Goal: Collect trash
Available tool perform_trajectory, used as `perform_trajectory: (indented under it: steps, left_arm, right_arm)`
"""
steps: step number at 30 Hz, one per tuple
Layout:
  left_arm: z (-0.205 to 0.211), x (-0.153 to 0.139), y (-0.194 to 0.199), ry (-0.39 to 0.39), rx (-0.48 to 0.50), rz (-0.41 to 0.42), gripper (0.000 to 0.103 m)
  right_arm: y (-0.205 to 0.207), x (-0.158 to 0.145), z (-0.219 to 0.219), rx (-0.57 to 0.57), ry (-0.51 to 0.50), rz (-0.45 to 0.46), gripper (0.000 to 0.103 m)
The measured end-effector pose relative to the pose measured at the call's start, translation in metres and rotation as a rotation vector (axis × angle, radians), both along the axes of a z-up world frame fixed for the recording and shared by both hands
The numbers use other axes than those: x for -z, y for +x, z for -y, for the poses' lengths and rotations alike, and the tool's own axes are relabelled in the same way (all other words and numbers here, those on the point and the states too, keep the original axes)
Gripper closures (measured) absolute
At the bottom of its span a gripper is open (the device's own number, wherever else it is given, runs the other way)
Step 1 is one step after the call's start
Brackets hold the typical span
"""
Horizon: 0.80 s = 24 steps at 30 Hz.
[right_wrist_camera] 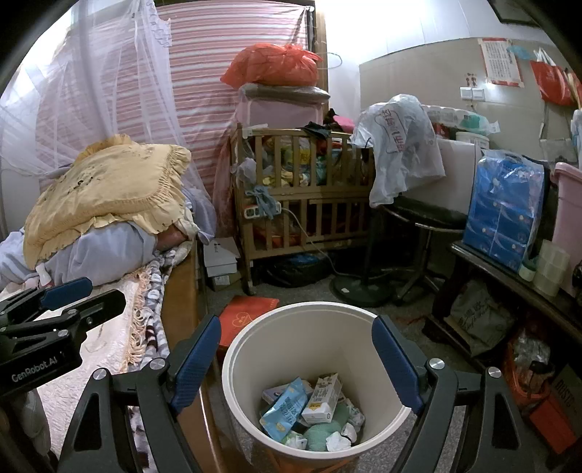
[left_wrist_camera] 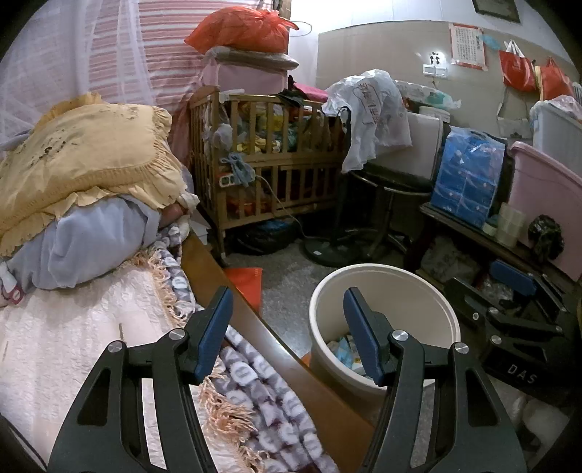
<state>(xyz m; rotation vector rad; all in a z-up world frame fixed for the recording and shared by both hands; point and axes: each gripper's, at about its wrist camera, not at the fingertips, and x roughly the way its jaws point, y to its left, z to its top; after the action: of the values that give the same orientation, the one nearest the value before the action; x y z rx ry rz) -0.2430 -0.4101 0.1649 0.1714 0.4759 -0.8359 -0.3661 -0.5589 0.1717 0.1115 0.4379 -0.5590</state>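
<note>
Beside the bed, upright bin (right_wrist_camera: 313, 367) opens upward; both grippers' jaws gape empty.

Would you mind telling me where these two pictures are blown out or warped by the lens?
Left wrist view: the window behind the red bag is blown out white, and the bed edge bows in a curve. Right wrist view: the same window glares white above the crib, dark corners ring the picture, and the bin with its trash stays sharp.

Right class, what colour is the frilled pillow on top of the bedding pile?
Pale yellow with dark stains, clearest in the left wrist view: pillow.
</note>
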Motion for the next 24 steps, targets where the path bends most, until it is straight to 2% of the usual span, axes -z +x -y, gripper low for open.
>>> perform_trajectory:
  steps: [24]
  left_arm:
    - [0.0015,-0.0010,-0.0091,0.013,0.015,0.012,0.041]
  right_arm:
    - [-0.0005,-0.0003,-0.0018,-0.003,-0.001,-0.009,0.019]
